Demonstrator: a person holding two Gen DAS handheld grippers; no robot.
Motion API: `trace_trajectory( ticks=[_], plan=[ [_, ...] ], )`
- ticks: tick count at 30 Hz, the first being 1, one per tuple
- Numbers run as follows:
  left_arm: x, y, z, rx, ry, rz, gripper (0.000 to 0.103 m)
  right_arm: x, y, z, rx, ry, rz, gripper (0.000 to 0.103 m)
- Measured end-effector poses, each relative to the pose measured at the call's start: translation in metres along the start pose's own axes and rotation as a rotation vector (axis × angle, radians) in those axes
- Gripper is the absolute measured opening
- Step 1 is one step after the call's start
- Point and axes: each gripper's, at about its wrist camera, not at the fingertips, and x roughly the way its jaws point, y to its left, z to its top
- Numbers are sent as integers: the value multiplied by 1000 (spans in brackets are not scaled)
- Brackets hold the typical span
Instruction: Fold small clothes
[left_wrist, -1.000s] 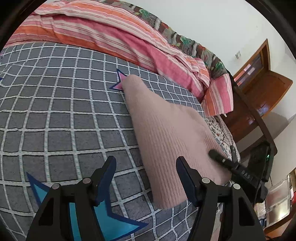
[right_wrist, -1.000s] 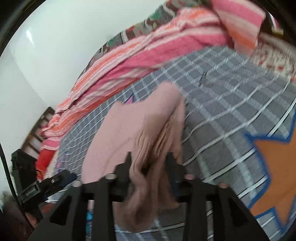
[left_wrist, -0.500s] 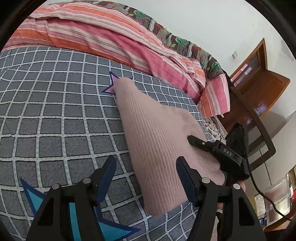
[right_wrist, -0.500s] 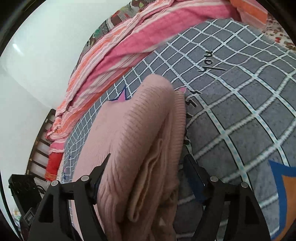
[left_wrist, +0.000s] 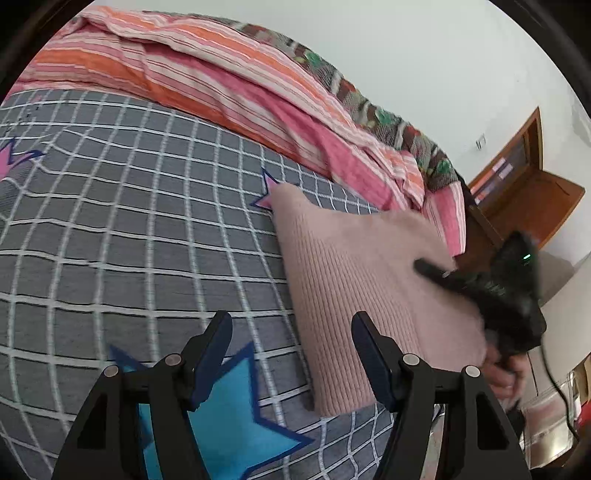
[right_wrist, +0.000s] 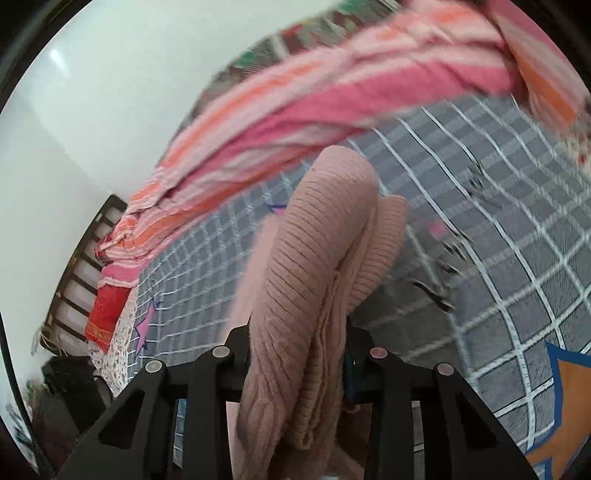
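Sweater (right_wrist: 317, 288) sits on the checked bedspread (left_wrist: 122, 236), near the striped quilt (left_wrist: 221, 92). Right gripper (right_wrist: 295, 354) is closing on a bunched edge of it, the knit layers pinched between the jaws — likely gathered that way so the stack can be lifted or carried over as one fold. Left gripper (left_wrist: 291, 350) hangs unclenched and empty over the bedspread beside the sweater, probably waiting to pin or catch an edge. Sweater itself: pale pink ribbed knit, already doubled over, thick and soft, edges rounded.
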Motion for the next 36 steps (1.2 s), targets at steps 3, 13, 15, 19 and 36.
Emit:
trace_trajectory(
  ticks=[3, 13, 15, 19, 36],
  plan=[
    [-16, 16, 0, -36, -23, 8, 65, -2, 47, 5, -54, -11, -23, 34],
    [-70, 46, 6, -26, -116, 41, 65, 25, 101, 15, 13, -7, 233, 32],
    [-68, 49, 4, -17, -100, 49, 65, 41, 78, 6, 66, 19, 265, 33],
    [-50, 47, -1, 1, -64, 94, 65, 80, 26, -17, 43, 108, 114, 36],
    [35, 47, 29, -71, -4, 172, 65, 83, 33, -20, -346, -17, -182, 20]
  ],
)
